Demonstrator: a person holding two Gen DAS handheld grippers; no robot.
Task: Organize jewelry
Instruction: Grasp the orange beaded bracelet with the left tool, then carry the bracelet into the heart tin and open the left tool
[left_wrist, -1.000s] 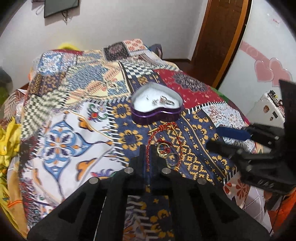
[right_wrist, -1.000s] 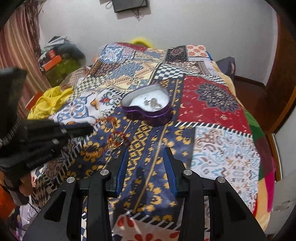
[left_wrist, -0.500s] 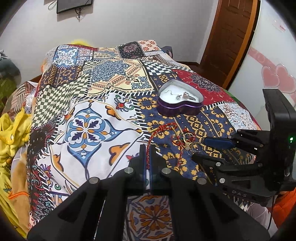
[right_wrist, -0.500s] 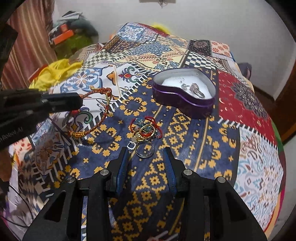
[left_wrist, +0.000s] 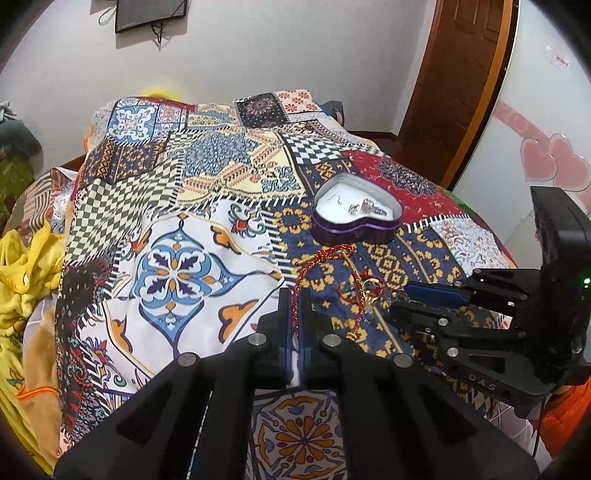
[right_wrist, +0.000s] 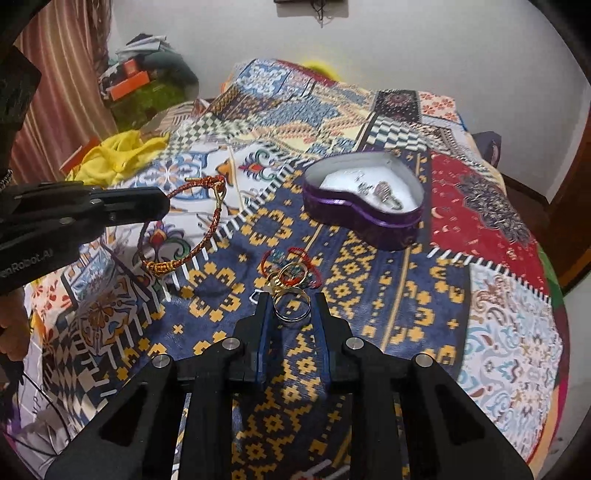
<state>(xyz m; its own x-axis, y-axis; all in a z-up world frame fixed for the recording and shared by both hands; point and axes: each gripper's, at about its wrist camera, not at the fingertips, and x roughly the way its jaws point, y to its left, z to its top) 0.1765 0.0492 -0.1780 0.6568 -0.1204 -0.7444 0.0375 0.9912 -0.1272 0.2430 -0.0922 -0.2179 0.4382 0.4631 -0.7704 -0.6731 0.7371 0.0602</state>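
My left gripper (left_wrist: 294, 297) is shut on a red-and-gold braided bracelet (left_wrist: 321, 256); the right wrist view shows that bracelet (right_wrist: 184, 254) hanging as a loop from the left gripper (right_wrist: 162, 202) above the quilt. My right gripper (right_wrist: 290, 299) is low over the quilt, its jaws closing around a silver ring (right_wrist: 292, 308) that lies between the pads with a thin gap either side. Just beyond lie gold rings and a red cord bracelet (right_wrist: 295, 267) in a small pile. A purple heart-shaped box (right_wrist: 364, 219) holds silver pieces (right_wrist: 384, 190) on white lining.
A patchwork quilt (right_wrist: 491, 321) covers the bed. A yellow cloth (right_wrist: 118, 155) lies at the left edge, with clutter and a curtain behind it. In the left wrist view a brown door (left_wrist: 461, 74) stands at the back right, the box (left_wrist: 356, 230) sits mid-bed, and the right gripper (left_wrist: 400, 299) reaches in.
The right gripper has come down and forward to the ring pile and its jaws have narrowed around the silver ring. The left gripper has carried the braided bracelet up and to the left of the pile.
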